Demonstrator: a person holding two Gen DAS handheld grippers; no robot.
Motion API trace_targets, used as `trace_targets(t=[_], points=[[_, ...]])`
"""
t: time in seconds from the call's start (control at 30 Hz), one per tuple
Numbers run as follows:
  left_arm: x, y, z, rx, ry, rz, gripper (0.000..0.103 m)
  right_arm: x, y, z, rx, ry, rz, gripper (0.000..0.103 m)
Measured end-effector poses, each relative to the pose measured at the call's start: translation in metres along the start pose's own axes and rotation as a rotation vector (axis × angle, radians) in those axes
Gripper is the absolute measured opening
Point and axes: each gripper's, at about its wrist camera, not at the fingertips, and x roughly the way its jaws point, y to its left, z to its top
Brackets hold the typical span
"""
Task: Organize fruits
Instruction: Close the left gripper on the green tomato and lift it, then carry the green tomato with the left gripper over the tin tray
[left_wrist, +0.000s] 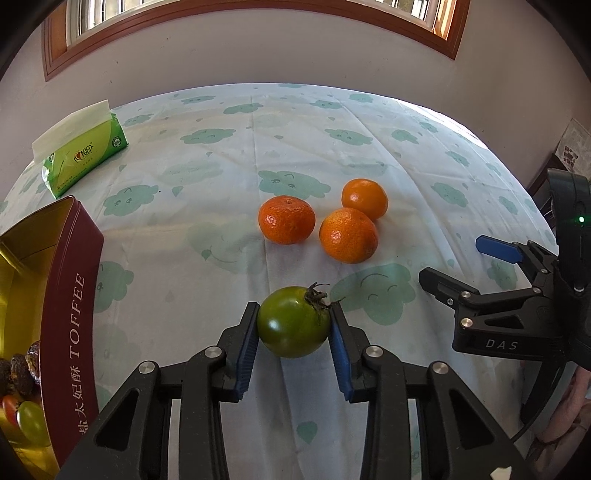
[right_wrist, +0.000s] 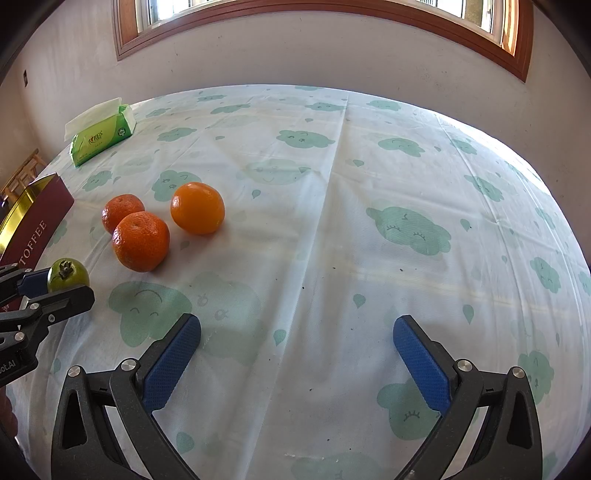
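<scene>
toffee tin (left_wrist: 70, 295): cut off at left edge | dark fruits (left_wrist: 22, 369) inside: kind unclear

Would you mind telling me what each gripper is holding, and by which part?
The left gripper clamps the green tomato across its sides. The right gripper is open, holding nothing.

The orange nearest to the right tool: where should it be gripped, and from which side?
Grip the nearest orange across its round middle, pads on its left and right flanks, coming from the open near side. Another orange sits right behind it, so avoid a front-back pinch. The right tool is open.
</scene>
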Motion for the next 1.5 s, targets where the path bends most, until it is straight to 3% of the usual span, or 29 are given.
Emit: trace_targets(t=[0.37,0.67,1.1,1.5], points=[[-0.053,0.025,0.003,-0.069,-0.067,-0.008,0.032,0.0,0.0,0.0,0.0,0.0,0.0,0.103],[-0.092,0.071,0.003,-0.121,-0.12,0.078,0.033,0.0,0.0,0.0,0.0,0.0,0.0,0.103],[-0.099,0.138,-0.022,-0.24,-0.082,0.188,0.033,0.0,0.0,0.0,0.0,-0.001,0.0,0.103],[-0.091,0.159,-0.037,-0.285,-0.037,0.203,0.033,0.0,-0.001,0.0,0.0,-0.001,0.0,0.103]])
